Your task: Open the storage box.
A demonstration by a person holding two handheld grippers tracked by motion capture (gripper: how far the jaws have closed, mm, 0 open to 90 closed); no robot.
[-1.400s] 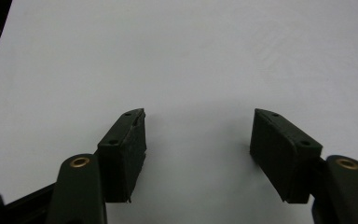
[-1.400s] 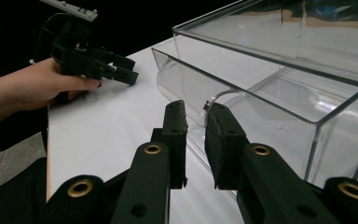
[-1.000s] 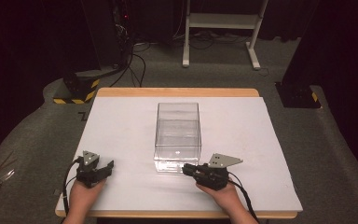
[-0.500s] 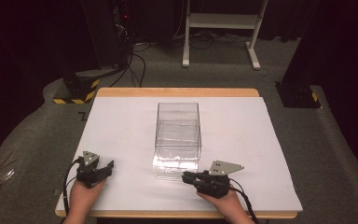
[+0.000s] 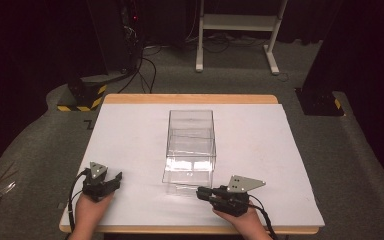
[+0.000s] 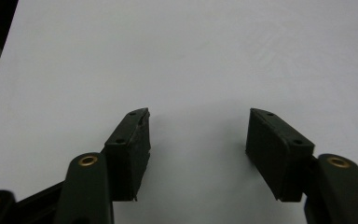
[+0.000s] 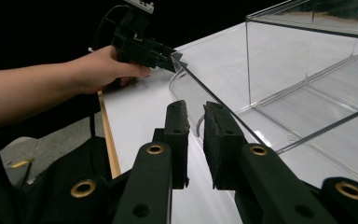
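Note:
A clear plastic box (image 5: 190,131) stands in the middle of the white table cover. Its clear front panel (image 5: 184,186) juts out toward me at the near end. My right gripper (image 5: 200,192) is at that panel; in the right gripper view (image 7: 196,116) the jaws are almost closed on the panel's (image 7: 186,88) thin edge, beside a small clear handle. My left gripper (image 5: 116,179) rests near the table's front left, apart from the box. In the left gripper view (image 6: 198,135) its jaws stand wide open over bare white surface, with nothing between them.
The white cover (image 5: 265,145) spans most of the wooden table. On the grey floor behind stand a white frame (image 5: 240,22), a black-and-yellow base (image 5: 80,95) with cables, and a black foot (image 5: 320,102) at the right. The other hand (image 7: 98,70) appears in the right gripper view.
My right gripper has drawn back toward the table's front edge, and the box's front panel has come out with it. The left gripper has stayed put.

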